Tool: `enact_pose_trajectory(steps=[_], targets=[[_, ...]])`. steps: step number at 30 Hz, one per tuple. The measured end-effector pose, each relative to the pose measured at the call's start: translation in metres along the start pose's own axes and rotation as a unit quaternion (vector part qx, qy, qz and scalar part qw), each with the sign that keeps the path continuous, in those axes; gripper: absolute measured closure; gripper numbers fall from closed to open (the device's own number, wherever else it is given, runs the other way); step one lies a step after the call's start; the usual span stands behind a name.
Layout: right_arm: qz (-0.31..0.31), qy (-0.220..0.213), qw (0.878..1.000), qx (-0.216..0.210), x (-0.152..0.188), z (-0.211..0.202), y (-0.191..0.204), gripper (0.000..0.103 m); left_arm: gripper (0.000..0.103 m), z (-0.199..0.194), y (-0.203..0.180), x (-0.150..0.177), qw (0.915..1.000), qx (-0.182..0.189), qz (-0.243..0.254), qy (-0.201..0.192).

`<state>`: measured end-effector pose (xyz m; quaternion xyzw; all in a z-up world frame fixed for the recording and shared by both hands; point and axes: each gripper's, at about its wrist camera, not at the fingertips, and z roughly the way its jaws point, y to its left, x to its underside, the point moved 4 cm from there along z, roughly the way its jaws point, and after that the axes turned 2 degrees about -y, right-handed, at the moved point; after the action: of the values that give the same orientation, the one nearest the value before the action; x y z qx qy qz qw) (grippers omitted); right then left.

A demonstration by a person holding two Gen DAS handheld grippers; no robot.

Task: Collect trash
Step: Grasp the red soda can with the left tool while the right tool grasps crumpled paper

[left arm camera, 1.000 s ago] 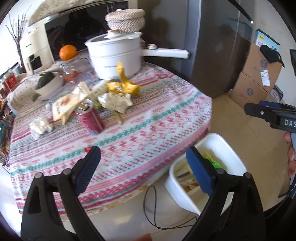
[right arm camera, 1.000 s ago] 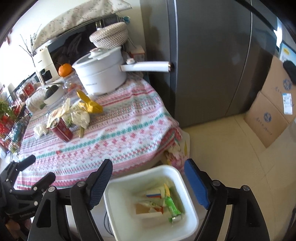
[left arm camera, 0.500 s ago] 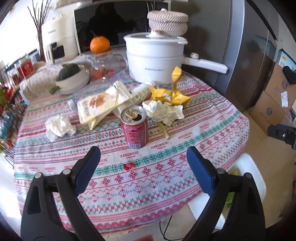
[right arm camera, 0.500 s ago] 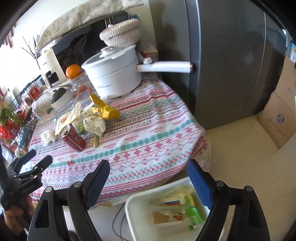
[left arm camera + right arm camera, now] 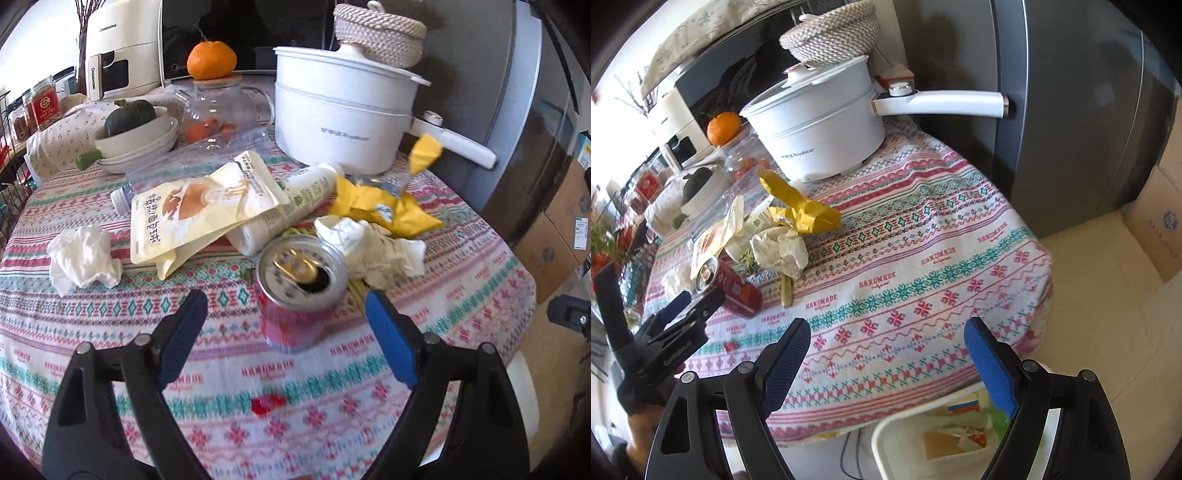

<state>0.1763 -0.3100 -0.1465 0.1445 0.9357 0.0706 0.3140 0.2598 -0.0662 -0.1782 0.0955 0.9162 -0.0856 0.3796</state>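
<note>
The opened red aluminium drink can (image 5: 301, 295) stands upright on the patterned cloth of the round worktop (image 5: 424, 369), near its front edge and just in front of the pile of litter. A second ago the left tongs (image 5: 284, 332) looked from well back, with the white plastic waste bin (image 5: 908, 435) on the floor between their fingers; now they have come in over the cloth and dropped toward the can, which sits between the blue pads (image 5: 388, 343) with a clear gap on each side. Their jaws have just been closing a little but are still wide and grip nothing. This looks like the reach for the can, the nearest piece to collect.

Behind the can lie a crumpled white paper wad (image 5: 373, 247), a torn yellow foil wrapper (image 5: 388, 206), a cream snack pouch (image 5: 199, 210) resting on a white plastic bottle (image 5: 291, 206), and a crumpled white tissue (image 5: 81, 258) off to the left.

The right tongs (image 5: 886, 358) have also swung from above the bin toward the cloth, spread wide and empty, the bin now at the lower frame edge.

The can's lower body is blurred in the left view, so its label cannot be read. The bin is cut off by the frame and partly covered by the right tongs; its contents show only as scraps of packaging. A clear plastic bottle seems to lie under the pouch, mostly covered.
</note>
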Motion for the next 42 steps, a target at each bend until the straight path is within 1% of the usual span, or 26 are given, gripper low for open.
enact_pose_trajectory(steps=[3,4,5,6,7,10,12,16,20,24,28,31,36,39,41,42], targets=[[0.014,0.004,1.000,-0.005,-0.001,0.007,-0.001,0.017,0.026,0.009,0.003,-0.002,0.9999,0.008,-0.010,0.002],[0.018,0.005,1.000,-0.004,0.000,0.010,-0.001,0.017,0.032,0.011,0.002,-0.002,0.9998,0.018,-0.012,0.001],[0.021,0.006,1.000,-0.004,0.000,0.012,-0.001,0.017,0.035,0.012,0.001,-0.002,0.9997,0.022,-0.010,0.003],[0.023,0.008,1.000,-0.003,0.000,0.015,-0.002,0.017,0.044,0.013,-0.001,-0.002,0.9997,0.024,-0.005,0.004],[0.025,0.012,1.000,-0.003,0.001,0.018,-0.002,0.017,0.048,0.012,-0.004,-0.002,0.9996,0.026,0.003,0.003],[0.025,0.015,1.000,-0.001,0.002,0.024,-0.002,0.017,0.048,0.008,-0.008,-0.001,0.9997,0.019,0.018,0.006],[0.020,0.014,1.000,0.003,0.001,0.026,-0.001,0.017,0.048,0.004,-0.008,-0.001,0.9995,0.005,0.028,0.011],[0.006,0.008,1.000,0.005,-0.004,0.030,0.009,0.017,0.048,-0.015,-0.003,-0.001,0.9991,-0.007,0.036,0.020],[-0.008,0.008,1.000,-0.019,-0.007,0.039,0.029,0.017,0.048,-0.040,0.007,0.001,0.9984,-0.019,0.048,0.023],[-0.023,0.011,0.999,-0.034,-0.009,0.056,0.053,0.017,0.048,-0.057,0.023,0.004,0.9987,-0.023,0.034,0.030],[-0.034,0.008,0.997,-0.064,-0.020,0.071,0.084,0.017,0.048,-0.069,0.035,0.009,0.9988,-0.021,0.025,0.037],[-0.039,0.009,0.996,-0.078,-0.031,0.084,0.106,0.017,0.048,-0.078,0.044,0.011,0.9992,-0.011,0.017,0.035],[-0.020,0.017,0.997,-0.066,-0.046,0.112,0.121,0.017,0.048,-0.093,0.052,0.014,0.9993,-0.010,0.013,0.034],[-0.004,0.026,0.997,-0.071,-0.051,0.127,0.125,0.017,0.048,-0.098,0.052,0.016,0.9993,-0.013,0.021,0.028],[-0.002,0.032,0.997,-0.067,-0.051,0.135,0.128,0.018,0.048,-0.099,0.052,0.017,0.9992,-0.013,0.025,0.028],[-0.004,0.034,0.998,-0.058,-0.050,0.140,0.128,0.024,0.048,-0.099,0.052,0.017,0.9992,-0.012,0.025,0.029]])
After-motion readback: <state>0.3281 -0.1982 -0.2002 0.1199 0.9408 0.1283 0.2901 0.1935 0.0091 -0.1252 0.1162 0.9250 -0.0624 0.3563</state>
